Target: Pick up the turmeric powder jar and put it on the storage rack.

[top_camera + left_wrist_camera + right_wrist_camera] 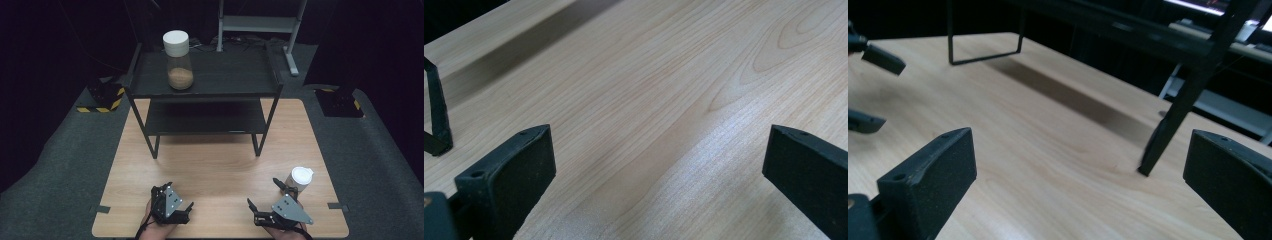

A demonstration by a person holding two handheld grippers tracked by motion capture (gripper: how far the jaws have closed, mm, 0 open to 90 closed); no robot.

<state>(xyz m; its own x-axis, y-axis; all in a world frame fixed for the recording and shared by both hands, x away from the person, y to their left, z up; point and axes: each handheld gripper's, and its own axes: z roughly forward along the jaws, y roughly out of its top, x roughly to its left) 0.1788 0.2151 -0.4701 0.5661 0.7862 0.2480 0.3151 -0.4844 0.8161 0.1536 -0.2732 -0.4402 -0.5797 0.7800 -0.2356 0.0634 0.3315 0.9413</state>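
A clear jar [178,60] with a white lid and brown grains in its lower part stands on the top of a black two-tier shelf [225,90]. A smaller white-lidded jar [300,177] stands on the wooden table [220,165] near the right front. My right gripper [262,191] is open just left of it, not touching it, and its jaws [1078,165] hold nothing. My left gripper [179,195] is open over bare wood at the front left, with nothing between its jaws [659,160].
The shelf stands across the far half of the table, and its leg [1170,127] is ahead of my right gripper. Another leg [439,115] is at the left in the left gripper view. The left gripper's fingers [878,57] appear in the right gripper view. Grey floor surrounds the table.
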